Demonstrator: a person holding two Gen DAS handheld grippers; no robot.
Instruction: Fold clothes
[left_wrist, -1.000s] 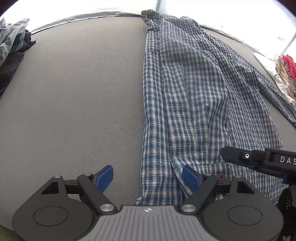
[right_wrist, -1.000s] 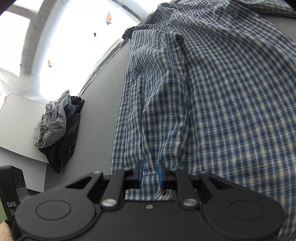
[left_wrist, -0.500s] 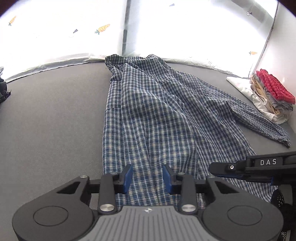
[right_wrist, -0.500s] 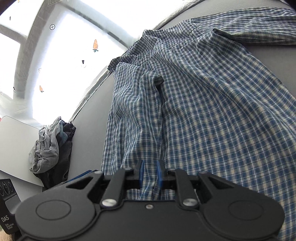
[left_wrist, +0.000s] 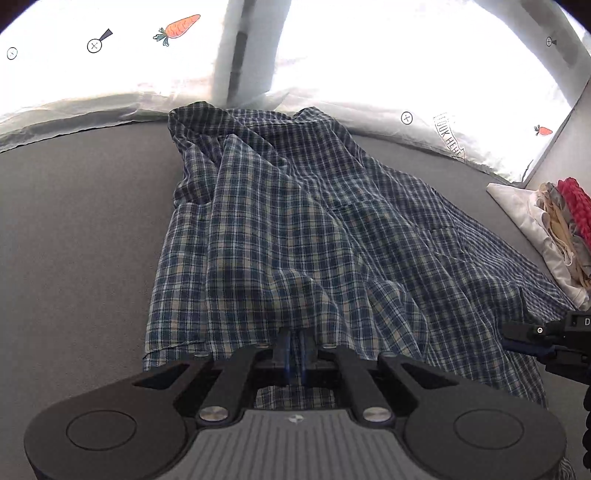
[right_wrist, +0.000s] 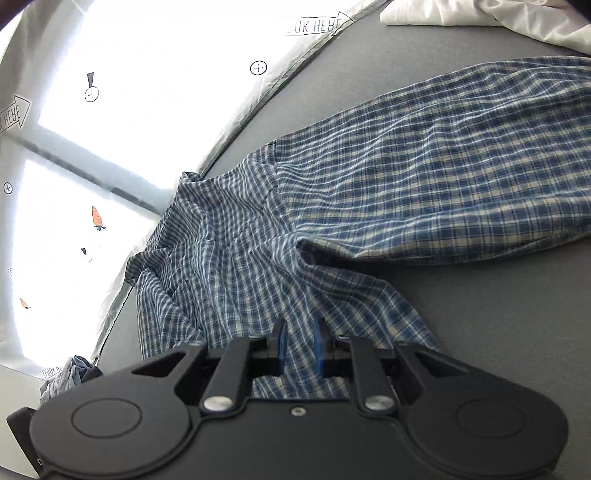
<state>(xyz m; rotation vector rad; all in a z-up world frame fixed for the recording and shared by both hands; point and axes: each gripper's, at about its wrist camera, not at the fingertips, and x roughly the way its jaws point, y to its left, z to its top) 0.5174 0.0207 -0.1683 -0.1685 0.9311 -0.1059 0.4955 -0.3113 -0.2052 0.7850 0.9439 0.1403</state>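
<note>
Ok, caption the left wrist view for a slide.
Left gripper pinches the plaid shirt hem on the grey surface; folded pile at right.

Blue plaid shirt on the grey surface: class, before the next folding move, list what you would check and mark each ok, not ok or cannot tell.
1. Left tongs shut on the blue plaid cotton shirt hem: ok.
2. Right tongs gripping the shirt hem: ok.
3. Shirt body lying flat: not ok, it is bunched and lifted.
4. Long sleeve spread out on the grey felt surface: ok.
5. Folded stack of white and red clothes apart from the shirt: ok.
6. Buttons fastened: cannot tell.
</note>
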